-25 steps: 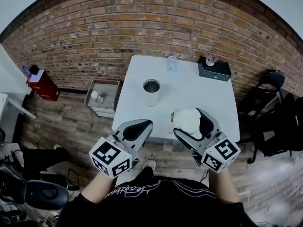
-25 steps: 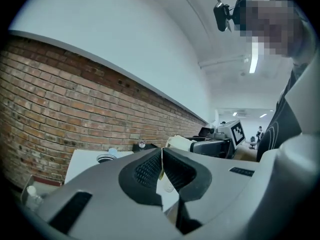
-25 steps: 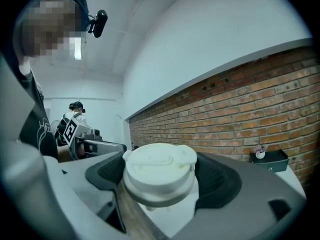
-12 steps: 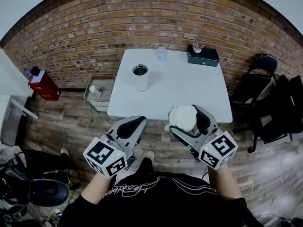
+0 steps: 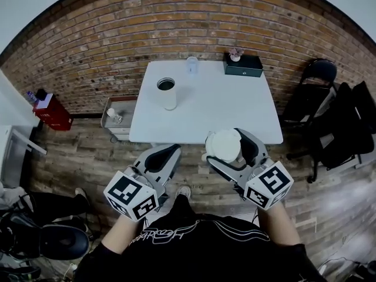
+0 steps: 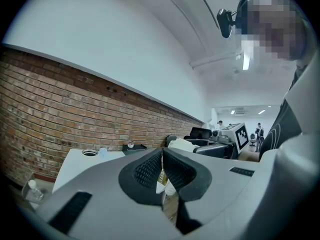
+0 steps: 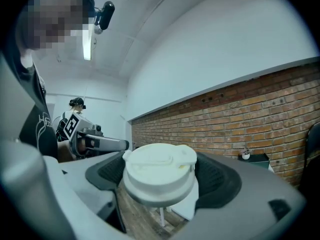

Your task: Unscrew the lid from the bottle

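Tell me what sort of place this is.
Probably a workroom or studio rather than a home. It has a bare brick wall, a plain white table on a plank floor, and a black chair set off to the right.

Bright even light, fisheye-warped, dark corners

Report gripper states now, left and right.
Left gripper: closed, nothing held.
Right gripper: closed on the lid.
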Demonstrator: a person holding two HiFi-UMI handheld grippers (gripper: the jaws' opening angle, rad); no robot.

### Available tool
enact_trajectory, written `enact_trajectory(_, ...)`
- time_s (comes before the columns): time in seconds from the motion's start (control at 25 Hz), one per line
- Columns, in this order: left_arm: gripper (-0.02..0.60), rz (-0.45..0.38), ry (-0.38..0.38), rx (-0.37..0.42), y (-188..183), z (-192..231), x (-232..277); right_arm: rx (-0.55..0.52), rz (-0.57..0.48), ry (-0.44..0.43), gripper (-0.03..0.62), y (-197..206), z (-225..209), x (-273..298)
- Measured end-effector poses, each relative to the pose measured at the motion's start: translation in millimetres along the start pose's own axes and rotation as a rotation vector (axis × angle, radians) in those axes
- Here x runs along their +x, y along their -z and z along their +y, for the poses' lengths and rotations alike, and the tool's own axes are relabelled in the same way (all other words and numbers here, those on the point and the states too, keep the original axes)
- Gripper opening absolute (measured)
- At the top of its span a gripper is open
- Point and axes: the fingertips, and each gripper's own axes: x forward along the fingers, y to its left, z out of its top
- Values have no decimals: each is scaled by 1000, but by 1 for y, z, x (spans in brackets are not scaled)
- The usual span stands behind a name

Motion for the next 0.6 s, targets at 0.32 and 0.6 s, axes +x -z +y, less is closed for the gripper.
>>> enact_trajectory(0.32, 34, -3, 27, 6, -2, -8, 6, -1, 1, 25, 428, -3, -1, -9)
enact_trajectory(0.6, 34, -1, 41, 5, 1, -8, 5, 3, 3, 31, 428, -3, 1, -10)
